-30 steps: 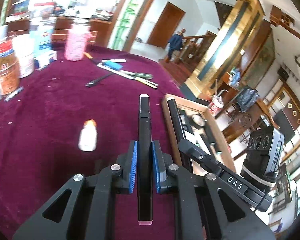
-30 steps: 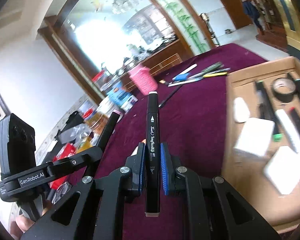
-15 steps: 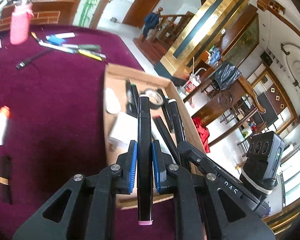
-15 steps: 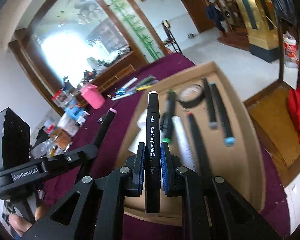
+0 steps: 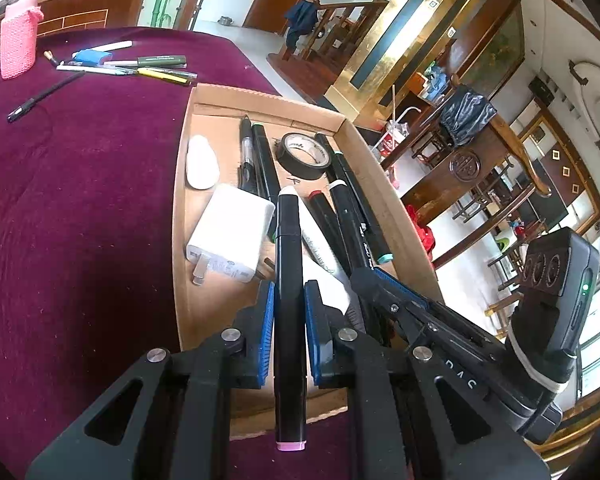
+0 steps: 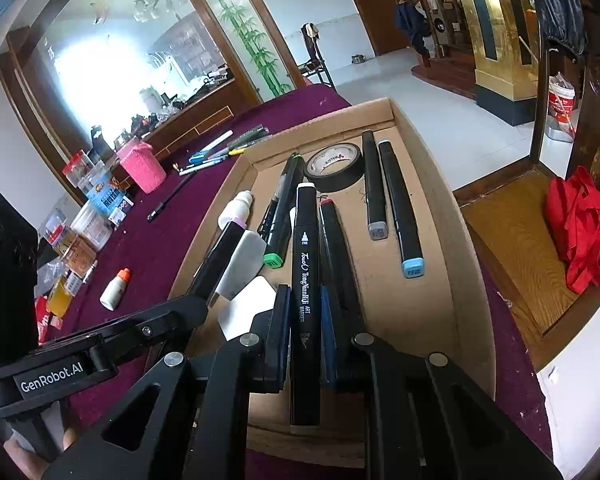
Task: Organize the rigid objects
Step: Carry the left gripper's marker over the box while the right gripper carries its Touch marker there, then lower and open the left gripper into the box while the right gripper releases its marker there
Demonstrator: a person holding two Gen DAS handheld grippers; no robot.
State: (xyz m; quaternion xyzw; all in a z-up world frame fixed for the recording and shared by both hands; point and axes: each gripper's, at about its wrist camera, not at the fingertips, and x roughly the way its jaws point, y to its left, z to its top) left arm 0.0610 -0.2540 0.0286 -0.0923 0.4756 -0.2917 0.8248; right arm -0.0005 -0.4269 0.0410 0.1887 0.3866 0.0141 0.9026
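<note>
Both grippers' fingers clamp black markers (left [image 5: 289,312], right [image 6: 305,312]) above the box [image 6: 452,216]

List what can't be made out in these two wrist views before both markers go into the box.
- Left wrist view: the left claw and its marker cover the near part of the cardboard box; contents there are hidden.
- Left wrist view: print on the white charger is too small to read.
- Right wrist view: the right claw and its marker hide the box floor beneath.
- Right wrist view: the jars near the left edge have unreadable labels.
</note>
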